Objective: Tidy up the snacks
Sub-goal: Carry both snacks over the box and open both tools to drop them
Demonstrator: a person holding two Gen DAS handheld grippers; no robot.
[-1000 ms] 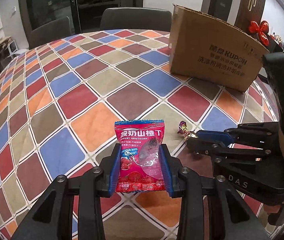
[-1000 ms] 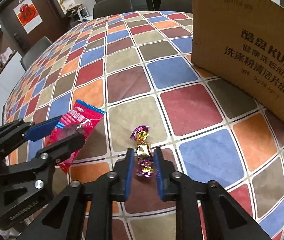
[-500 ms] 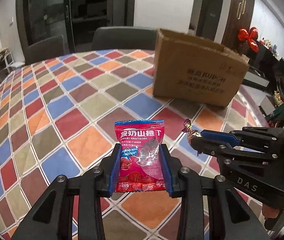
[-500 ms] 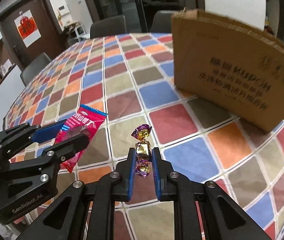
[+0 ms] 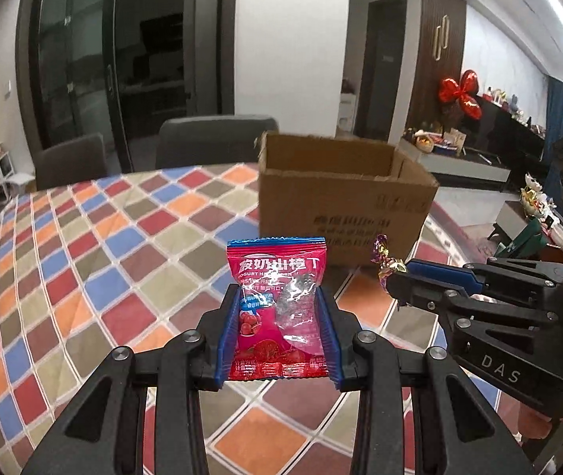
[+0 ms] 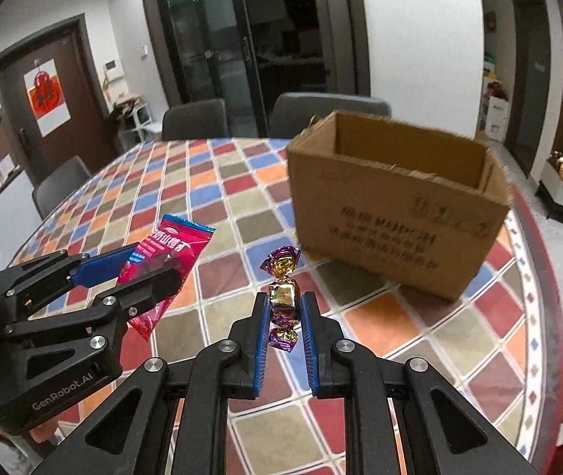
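Observation:
My left gripper (image 5: 279, 297) is shut on a red snack packet (image 5: 279, 308) with white lettering, held upright above the table. My right gripper (image 6: 285, 297) is shut on a candy (image 6: 282, 291) in a purple and gold twist wrapper. In the left wrist view the right gripper (image 5: 394, 283) hangs to the right with the candy (image 5: 386, 261) at its tip. The right wrist view shows the left gripper (image 6: 155, 263) at the left, pinching the packet (image 6: 166, 255). An open cardboard box (image 6: 396, 206) stands on the table beyond both grippers, its inside only partly visible.
The round table (image 5: 63, 245) wears a checked cloth of red, blue, orange and olive squares. Dark chairs (image 5: 214, 138) stand at its far side. The box (image 5: 341, 206) sits near the table's right edge. Shelves with ornaments (image 5: 491, 118) line the right wall.
Both grippers have risen from the table with the packet and the candy in them. The views have tilted up, so the box's open top and the room behind now show.

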